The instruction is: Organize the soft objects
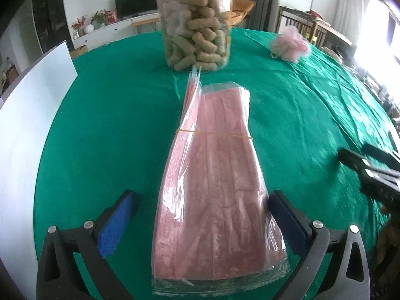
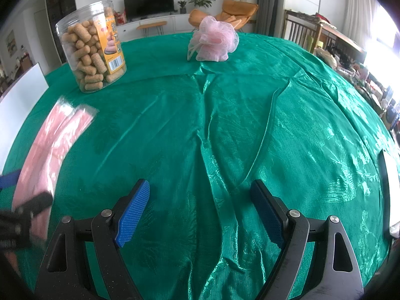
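A pink stack in clear plastic wrap with a rubber band, the pink packet (image 1: 215, 175), lies on the green tablecloth (image 1: 112, 125) between the open fingers of my left gripper (image 1: 202, 200). The right finger pad (image 1: 287, 215) is next to the packet's edge; the left pad (image 1: 117, 222) stands apart from it. The packet also shows blurred at the left of the right wrist view (image 2: 55, 145). My right gripper (image 2: 200, 200) is open and empty over bare cloth. A pink mesh bath pouf (image 2: 213, 41) sits at the far side; it also shows in the left wrist view (image 1: 291, 45).
A clear jar of tan cork-like pieces (image 1: 195, 25) stands just beyond the packet, also in the right wrist view (image 2: 92, 47). A white board (image 1: 30, 135) stands at the table's left edge. A white object (image 2: 390, 192) lies at the right edge. The cloth is wrinkled.
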The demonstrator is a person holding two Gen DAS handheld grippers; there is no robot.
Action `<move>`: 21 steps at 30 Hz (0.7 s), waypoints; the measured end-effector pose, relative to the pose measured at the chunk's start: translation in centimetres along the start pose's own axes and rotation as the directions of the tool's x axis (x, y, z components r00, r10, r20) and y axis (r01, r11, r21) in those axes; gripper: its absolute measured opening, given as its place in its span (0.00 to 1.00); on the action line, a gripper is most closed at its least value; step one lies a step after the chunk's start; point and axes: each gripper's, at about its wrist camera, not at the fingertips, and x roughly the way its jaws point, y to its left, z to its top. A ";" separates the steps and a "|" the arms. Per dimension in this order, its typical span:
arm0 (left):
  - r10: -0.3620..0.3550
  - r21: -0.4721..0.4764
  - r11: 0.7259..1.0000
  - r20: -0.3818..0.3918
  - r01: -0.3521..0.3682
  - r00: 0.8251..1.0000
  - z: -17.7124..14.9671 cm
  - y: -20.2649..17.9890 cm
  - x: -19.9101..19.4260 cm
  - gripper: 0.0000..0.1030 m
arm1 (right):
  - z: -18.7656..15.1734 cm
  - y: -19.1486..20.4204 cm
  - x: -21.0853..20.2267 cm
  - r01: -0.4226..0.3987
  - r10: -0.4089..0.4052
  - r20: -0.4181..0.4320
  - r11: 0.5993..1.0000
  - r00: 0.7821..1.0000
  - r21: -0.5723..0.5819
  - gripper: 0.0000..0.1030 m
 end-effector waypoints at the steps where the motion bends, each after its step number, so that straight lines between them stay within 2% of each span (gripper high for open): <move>1: 0.007 -0.007 1.000 0.000 -0.007 1.000 0.4 0.3 0.3 1.00 | 0.0 0.0 0.0 0.000 0.000 0.000 1.000 1.000 0.000 0.83; 9: 0.082 -0.091 0.992 0.005 -0.081 0.997 3.8 3.3 2.7 1.00 | 0.0 0.0 0.0 0.001 -0.001 0.000 1.000 1.000 0.000 0.83; 18: 0.130 -0.165 0.978 0.008 -0.127 0.991 2.5 4.8 1.8 1.00 | 0.0 0.0 0.0 0.002 -0.002 0.000 1.000 1.000 0.001 0.83; 21: 0.130 -0.163 0.978 0.007 -0.127 0.991 2.3 5.4 1.7 1.00 | 0.0 0.0 0.0 0.002 -0.002 0.000 1.000 1.000 0.001 0.83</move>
